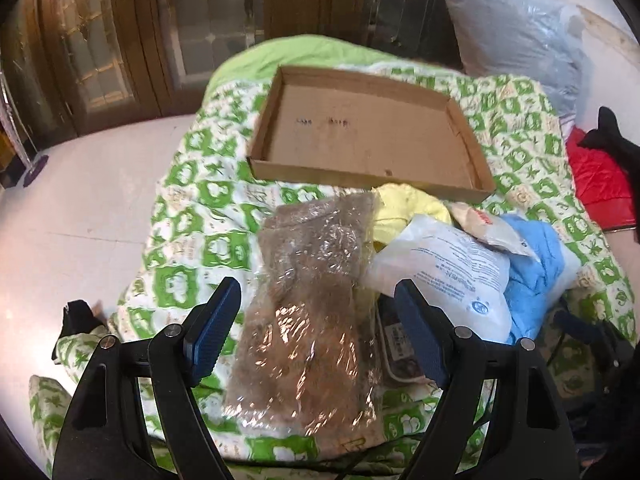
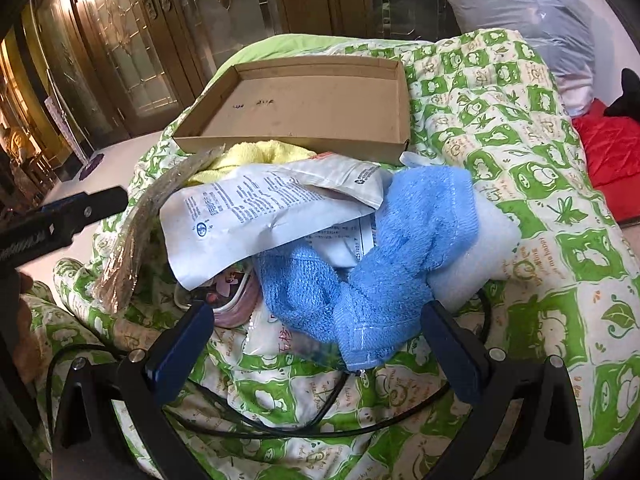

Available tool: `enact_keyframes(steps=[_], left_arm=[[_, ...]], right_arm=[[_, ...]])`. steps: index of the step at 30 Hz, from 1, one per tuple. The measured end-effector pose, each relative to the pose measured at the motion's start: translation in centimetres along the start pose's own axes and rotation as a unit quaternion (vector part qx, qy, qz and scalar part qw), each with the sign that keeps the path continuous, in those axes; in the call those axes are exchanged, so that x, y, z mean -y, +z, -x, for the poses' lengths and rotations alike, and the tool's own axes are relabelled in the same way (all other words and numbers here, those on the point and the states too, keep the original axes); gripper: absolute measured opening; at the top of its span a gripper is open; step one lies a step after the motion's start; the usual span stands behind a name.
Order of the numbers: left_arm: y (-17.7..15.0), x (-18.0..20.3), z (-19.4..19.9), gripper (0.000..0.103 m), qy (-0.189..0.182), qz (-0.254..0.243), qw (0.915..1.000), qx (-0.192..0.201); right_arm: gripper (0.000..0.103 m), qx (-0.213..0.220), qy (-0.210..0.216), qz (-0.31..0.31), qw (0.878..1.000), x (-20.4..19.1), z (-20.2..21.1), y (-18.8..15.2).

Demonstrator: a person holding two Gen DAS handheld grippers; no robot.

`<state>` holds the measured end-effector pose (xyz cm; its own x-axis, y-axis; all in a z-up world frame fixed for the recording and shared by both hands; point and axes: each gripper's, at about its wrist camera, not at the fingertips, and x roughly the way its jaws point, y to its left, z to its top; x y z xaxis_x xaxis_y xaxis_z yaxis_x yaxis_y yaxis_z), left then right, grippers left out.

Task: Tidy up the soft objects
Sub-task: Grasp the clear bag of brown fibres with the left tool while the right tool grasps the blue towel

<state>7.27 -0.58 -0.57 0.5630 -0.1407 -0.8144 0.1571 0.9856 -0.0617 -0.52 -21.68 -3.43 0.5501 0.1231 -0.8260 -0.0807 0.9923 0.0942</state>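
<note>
Left hand-held gripper (image 1: 316,332) agape | crinkly clear bag (image 1: 312,304) (brown, fuzzy) between

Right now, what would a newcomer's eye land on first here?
The empty cardboard tray at the far end of the green-patterned quilt. Nearer, a jumbled pile: a blue towel between the open right gripper fingers, and a crinkly clear-wrapped brown bundle between the open left gripper fingers.

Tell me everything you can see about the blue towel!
The blue towel is fluffy terry cloth with a stitched hem, crumpled in a heap on the green-and-white quilt. It lies in front of the empty cardboard tray. A white printed packet overlaps its far left side, and a white pad lies under its right side. The open right gripper hovers near its front edge.
</note>
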Motion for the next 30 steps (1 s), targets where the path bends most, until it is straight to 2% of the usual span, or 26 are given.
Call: enact_keyframes(steps=[6,17,24,25,26,28,30], left_arm=[[-0.2,0.0,-2.6,0.08,0.015,0.002,0.9993,-0.033],[-0.1,-0.8,-3.3,0.08,0.0,0.024,0.9987,-0.045],[-0.2,-1.1,-6.0,0.079,-0.027,0.043,0.9937,-0.099],[-0.2,-0.9,-6.0,0.07,-0.034,0.04,0.9935,-0.101],[-0.3,-0.4,-6.1,0.052,-0.043,0.033,0.9933,-0.102],[-0.5,0.6,-6.2,0.048,-0.049,0.01,0.993,-0.106],[-0.8,1.7,-5.8,0.036,-0.049,-0.015,0.9938,-0.099]], right_arm=[[0.103,-0.002,0.0,0.001,1.0,0.1,-0.1,-0.3],[0.103,-0.01,-0.003,0.013,1.0,-0.5,-0.5,-0.7],[0.103,-0.025,0.008,-0.011,1.0,1.2,-0.5,1.1],[0.103,-0.026,0.009,-0.019,0.999,1.8,-0.4,1.6],[0.103,-0.028,0.011,-0.025,0.999,2.3,-0.3,2.2],[0.103,-0.032,0.017,-0.052,0.998,4.0,0.1,3.6],[0.103,-0.039,0.033,-0.081,0.995,5.8,0.4,5.0]])
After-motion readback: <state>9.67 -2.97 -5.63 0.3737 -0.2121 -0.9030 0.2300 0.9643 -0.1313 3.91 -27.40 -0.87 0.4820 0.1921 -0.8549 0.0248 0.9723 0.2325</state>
